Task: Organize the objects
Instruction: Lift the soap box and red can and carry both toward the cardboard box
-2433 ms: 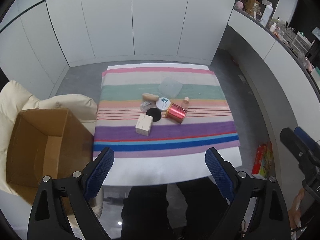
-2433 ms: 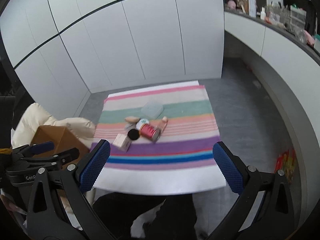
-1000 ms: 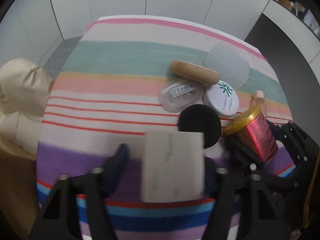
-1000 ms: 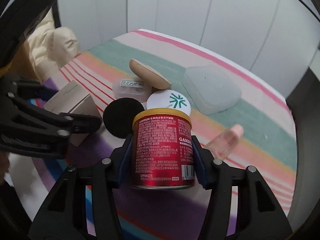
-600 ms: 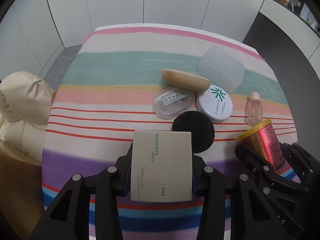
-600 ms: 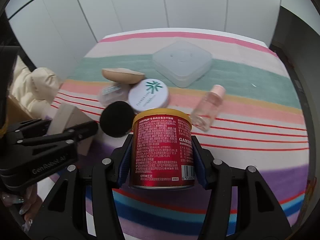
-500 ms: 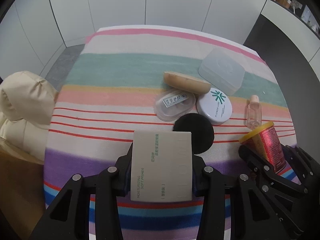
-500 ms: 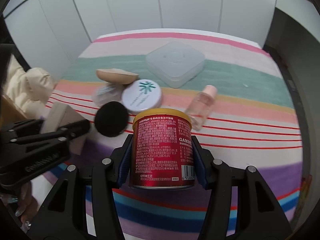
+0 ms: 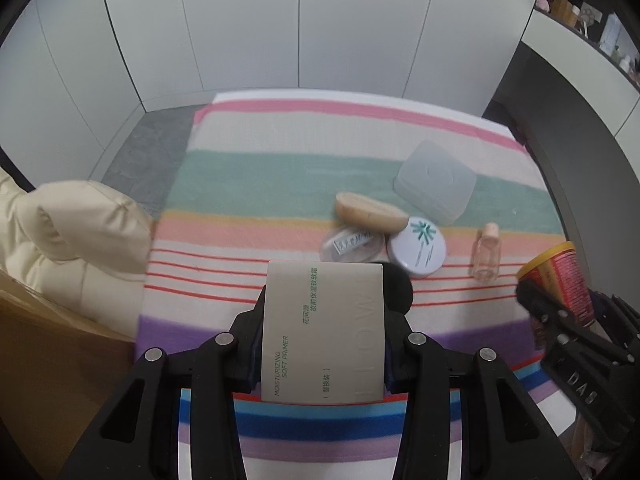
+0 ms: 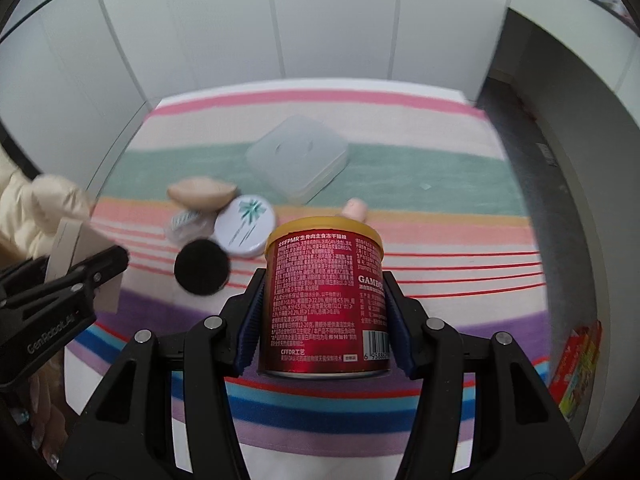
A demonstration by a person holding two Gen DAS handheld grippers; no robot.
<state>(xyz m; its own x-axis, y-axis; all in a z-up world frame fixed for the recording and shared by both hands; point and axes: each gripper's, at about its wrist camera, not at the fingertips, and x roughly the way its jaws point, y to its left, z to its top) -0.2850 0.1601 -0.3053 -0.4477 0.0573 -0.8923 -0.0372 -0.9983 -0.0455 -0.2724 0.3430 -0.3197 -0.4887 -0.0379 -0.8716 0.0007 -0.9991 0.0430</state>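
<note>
While the striped cloth (image 9: 248, 184) covers the bench, the left gripper (image 9: 322, 344) clamps a beige primer box (image 9: 324, 332) above its purple band, and the right gripper (image 10: 324, 320) grips a red can (image 10: 324, 300) with a yellow lid, upright between its blue pads. On the cloth lie a black round puff (image 10: 202, 266), a white compact (image 10: 245, 226), a clear round case (image 9: 352, 244), a tan sponge (image 9: 370, 212), a small pink-capped bottle (image 9: 487, 254) and a frosted square container (image 10: 298, 164). A cream cushion (image 9: 76, 224) sits at the left edge.
</note>
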